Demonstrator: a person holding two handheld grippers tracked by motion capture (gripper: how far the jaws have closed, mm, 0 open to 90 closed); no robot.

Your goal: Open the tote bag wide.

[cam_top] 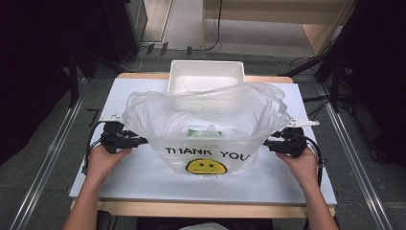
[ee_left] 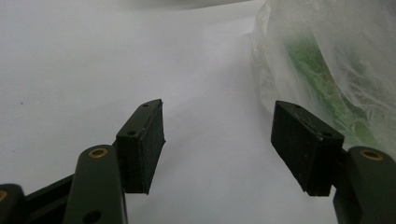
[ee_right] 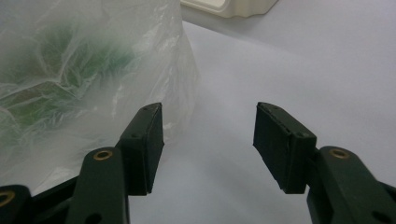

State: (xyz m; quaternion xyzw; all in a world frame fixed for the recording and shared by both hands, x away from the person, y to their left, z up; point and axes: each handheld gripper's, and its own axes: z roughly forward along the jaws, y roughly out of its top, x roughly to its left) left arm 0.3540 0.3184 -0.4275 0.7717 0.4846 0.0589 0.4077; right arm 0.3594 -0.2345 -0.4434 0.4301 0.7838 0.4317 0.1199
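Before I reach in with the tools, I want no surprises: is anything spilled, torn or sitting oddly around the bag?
Nothing stands out. The plastic bag stands open and crumpled on the white table with something green inside, no tear or spill visible. The white bin sits square behind it. Left tool and right tool flank the bag, open.

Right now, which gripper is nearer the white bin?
Right, narrowly. The bin sits behind the bag, slightly right of centre. The right gripper is at the bag's right side, the left gripper at its left; both open, well short of the bin.
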